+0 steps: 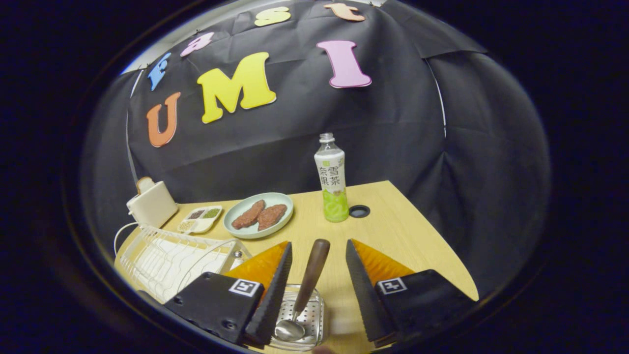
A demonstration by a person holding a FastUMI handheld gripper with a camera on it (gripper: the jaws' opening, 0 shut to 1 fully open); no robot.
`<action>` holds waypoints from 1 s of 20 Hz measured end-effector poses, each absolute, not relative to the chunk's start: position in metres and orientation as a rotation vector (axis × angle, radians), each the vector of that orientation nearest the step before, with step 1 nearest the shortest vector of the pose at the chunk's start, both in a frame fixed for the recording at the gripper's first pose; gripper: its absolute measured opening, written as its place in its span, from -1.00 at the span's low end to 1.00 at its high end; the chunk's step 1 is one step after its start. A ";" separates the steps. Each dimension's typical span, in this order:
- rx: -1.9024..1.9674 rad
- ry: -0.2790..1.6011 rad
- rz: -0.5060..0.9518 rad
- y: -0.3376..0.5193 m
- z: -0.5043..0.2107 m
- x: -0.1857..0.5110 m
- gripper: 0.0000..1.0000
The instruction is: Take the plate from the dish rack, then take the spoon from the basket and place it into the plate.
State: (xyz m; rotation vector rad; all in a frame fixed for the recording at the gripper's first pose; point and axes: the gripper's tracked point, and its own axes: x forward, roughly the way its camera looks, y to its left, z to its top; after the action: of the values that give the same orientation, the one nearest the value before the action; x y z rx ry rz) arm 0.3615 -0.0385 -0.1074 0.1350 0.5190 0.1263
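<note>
Between my gripper's (318, 255) two fingers, spread apart and clear of it, I log one spoon (304, 295): bowl down in one clear perforated basket (314, 319), handle leaning up. One white dish rack (167, 260) sits beside the left finger. Beyond: one plate (236, 230) holding two brown patties (259, 215), one bottle (331, 179), one toaster (151, 202), one sectioned tray (200, 219), on one wooden table (408, 236).

Claw-mounted fisheye, low over table (393, 231)
</note>
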 end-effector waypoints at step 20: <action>0.184 0.373 0.095 -0.021 -0.026 0.294 -0.83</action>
State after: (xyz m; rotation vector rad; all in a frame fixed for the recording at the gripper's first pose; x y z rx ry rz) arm 0.2940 -0.0208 -0.0262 0.1837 0.3731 0.0950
